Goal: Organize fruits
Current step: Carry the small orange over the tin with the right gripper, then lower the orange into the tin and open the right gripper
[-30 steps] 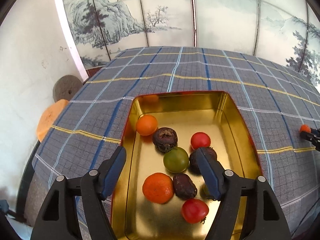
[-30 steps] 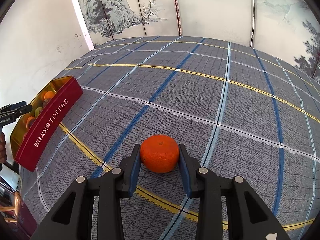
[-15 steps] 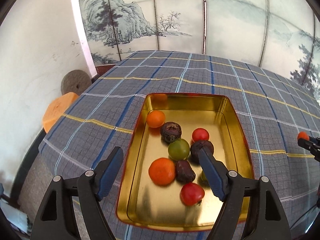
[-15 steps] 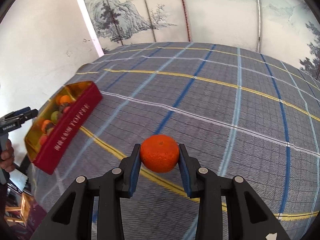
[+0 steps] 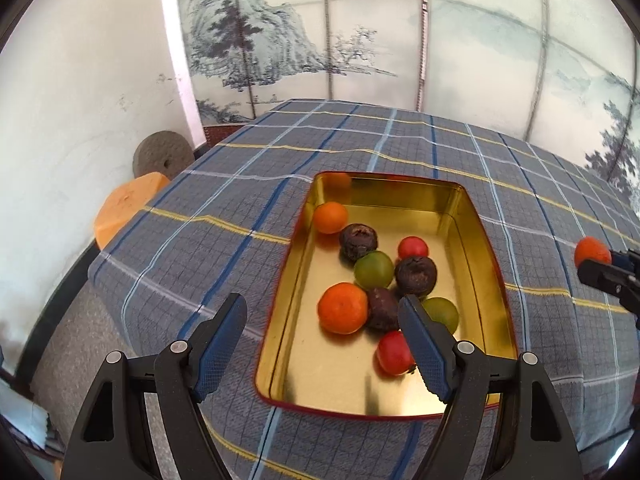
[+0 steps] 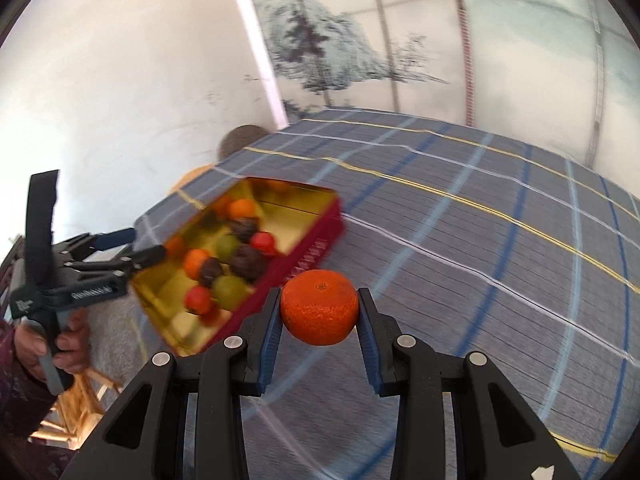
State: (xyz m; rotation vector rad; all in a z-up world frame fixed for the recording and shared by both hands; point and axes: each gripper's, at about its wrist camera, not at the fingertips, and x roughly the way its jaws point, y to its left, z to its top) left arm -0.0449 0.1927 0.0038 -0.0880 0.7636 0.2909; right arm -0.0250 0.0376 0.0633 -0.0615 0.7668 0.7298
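Right gripper is clamped on an orange mandarin, both blue pads pressed on its sides, fruit lifted clear of the checked tablecloth; it sits centre-bottom of the right wrist view, just right of the tin's red side wall. The gold tin is mid-frame in the left wrist view and centre-left in the right wrist view, already holding a cluster: two mandarins, two red fruits, two green ones and three dark wrinkled ones. Left gripper hangs over the tin's near-left corner with nothing between its pads; its jaws have just been opening and stand wide, left pad over the cloth, right pad over the fruit pile. In the left wrist view the held mandarin shows at far right edge, well apart from the tin. Step in hand, as I judge: carrying the mandarin to the tin. Next move calls for bringing it over the red wall, lowering over bare gold floor, probably the far or right part where it's free, then releasing low so it doesn't roll or knock the others. A hand grips the left tool's handle at lower left.
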